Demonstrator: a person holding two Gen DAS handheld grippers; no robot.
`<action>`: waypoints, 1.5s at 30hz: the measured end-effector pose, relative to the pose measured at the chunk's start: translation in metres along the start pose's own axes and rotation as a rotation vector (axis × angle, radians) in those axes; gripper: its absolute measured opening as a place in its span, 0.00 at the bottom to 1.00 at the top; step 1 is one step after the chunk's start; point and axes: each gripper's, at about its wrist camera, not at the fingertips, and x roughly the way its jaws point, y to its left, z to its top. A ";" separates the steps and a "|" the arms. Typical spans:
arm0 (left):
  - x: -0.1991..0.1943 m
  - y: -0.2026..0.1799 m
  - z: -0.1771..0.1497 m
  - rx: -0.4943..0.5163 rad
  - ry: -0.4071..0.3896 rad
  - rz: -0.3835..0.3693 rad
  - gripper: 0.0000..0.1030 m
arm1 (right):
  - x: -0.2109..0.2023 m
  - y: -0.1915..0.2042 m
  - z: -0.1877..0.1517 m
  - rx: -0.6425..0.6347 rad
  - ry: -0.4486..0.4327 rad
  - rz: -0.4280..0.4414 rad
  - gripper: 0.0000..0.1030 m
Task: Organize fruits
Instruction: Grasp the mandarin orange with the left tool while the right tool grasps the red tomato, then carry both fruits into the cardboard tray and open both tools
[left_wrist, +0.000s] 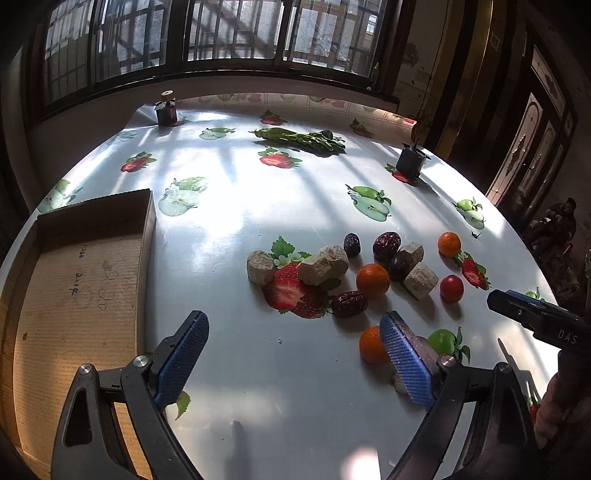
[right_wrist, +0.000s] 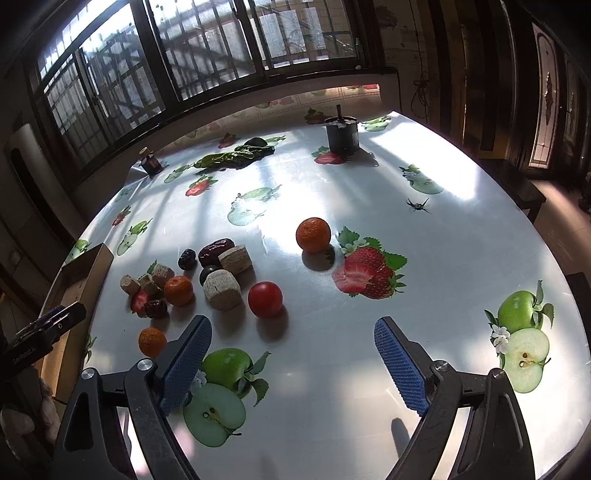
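A pile of fruit lies mid-table: three small oranges (left_wrist: 372, 280), (left_wrist: 449, 244), (left_wrist: 372, 345), a red tomato (left_wrist: 451, 288), dark red dates (left_wrist: 386, 245) and beige cork-like chunks (left_wrist: 420, 281). My left gripper (left_wrist: 293, 352) is open and empty above the table, its right finger beside the nearest orange. My right gripper (right_wrist: 293, 356) is open and empty, in front of the tomato (right_wrist: 265, 298) and an orange (right_wrist: 313, 234). An empty cardboard box (left_wrist: 79, 266) sits at the left. The right gripper's tip shows in the left wrist view (left_wrist: 517, 306).
The table (left_wrist: 240, 229) has a glossy cloth printed with strawberries and apples. A bunch of green leaves (left_wrist: 303, 138), a small dark bottle (left_wrist: 166, 110) and a black pot (left_wrist: 410, 160) stand at the far side. Windows lie beyond the table.
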 end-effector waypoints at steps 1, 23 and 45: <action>0.006 -0.007 -0.002 0.023 0.017 -0.020 0.81 | 0.009 0.003 0.001 -0.009 0.025 0.007 0.74; 0.053 -0.048 -0.015 0.083 0.139 -0.218 0.29 | 0.072 0.024 0.013 -0.133 0.101 -0.098 0.51; -0.075 0.106 -0.022 -0.131 -0.075 0.105 0.28 | 0.005 0.171 -0.010 -0.294 0.029 0.169 0.31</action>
